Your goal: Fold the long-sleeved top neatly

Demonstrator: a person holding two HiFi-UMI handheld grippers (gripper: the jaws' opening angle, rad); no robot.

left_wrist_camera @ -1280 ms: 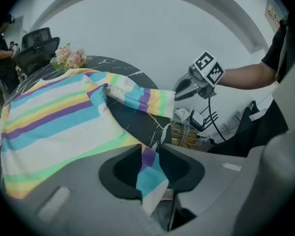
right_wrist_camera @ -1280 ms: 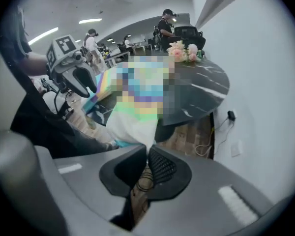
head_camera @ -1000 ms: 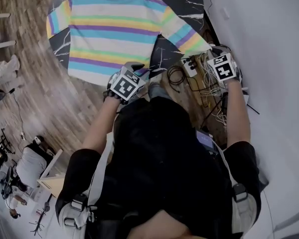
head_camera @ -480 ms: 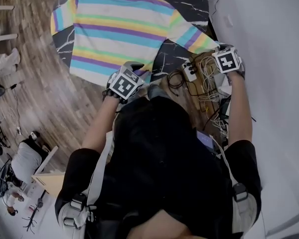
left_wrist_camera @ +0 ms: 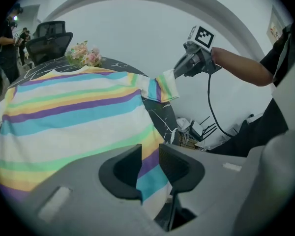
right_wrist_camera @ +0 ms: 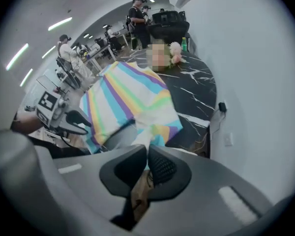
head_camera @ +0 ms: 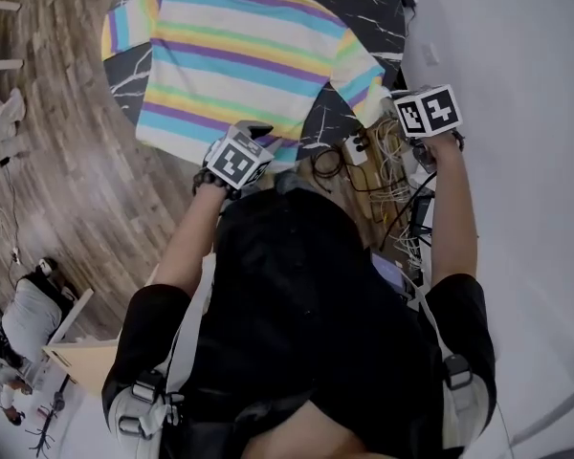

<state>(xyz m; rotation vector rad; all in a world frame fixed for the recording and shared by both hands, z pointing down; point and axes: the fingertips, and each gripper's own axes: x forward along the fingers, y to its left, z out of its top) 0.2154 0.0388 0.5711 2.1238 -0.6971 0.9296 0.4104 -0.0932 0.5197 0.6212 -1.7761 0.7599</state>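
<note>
**Striped top** (head_camera: 239,55) lies flat on a black marble table (head_camera: 364,3), hem toward the person. Left gripper (left_wrist_camera: 150,154), jaws narrowly parted, clamps the top's near hem at its right corner. Further right, the sleeve (left_wrist_camera: 160,88) is raised off the table, its cuff pinched in the right gripper (right_wrist_camera: 146,156), whose jaws are almost fully closed. Tangled cables (head_camera: 387,156) lie below that gripper, beside the table.

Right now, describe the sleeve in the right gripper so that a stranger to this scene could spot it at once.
On the black marble-patterned table lies a pastel-striped long-sleeved top. Its sleeve on the person's right ends in the shut right gripper, cuff raised off the table. The other sleeve lies down at the left edge, gripped by nothing.
</note>
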